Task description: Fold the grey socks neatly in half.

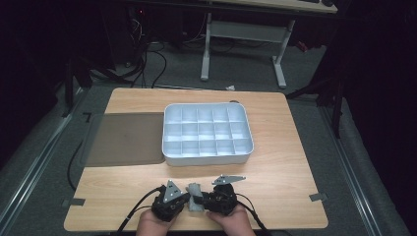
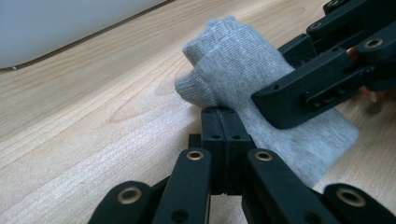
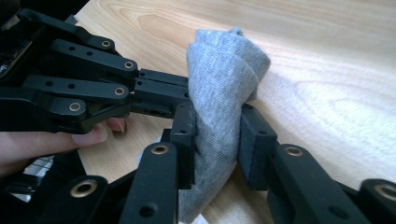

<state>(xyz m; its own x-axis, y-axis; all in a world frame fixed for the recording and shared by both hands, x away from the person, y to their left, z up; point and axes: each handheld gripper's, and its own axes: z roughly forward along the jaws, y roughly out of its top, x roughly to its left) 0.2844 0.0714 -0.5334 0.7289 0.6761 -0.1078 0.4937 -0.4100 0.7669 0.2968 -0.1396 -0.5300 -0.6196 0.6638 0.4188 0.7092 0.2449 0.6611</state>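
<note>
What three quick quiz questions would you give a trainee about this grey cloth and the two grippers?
1. True or false: the left gripper is shut on the grey cloth.
2. Which sits nearer the grippers: A the white divided tray, or B the dark mat?
3. What lies between the jaws of the right gripper?

Key:
1. True; its jaws meet on an edge of the cloth.
2. A, the tray.
3. The grey cloth, bunched up, with both pads against it.

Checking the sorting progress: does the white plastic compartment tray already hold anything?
No, in the high view every compartment of the white plastic compartment tray is bare, and the grey knit cloth sits between both grippers.
</note>
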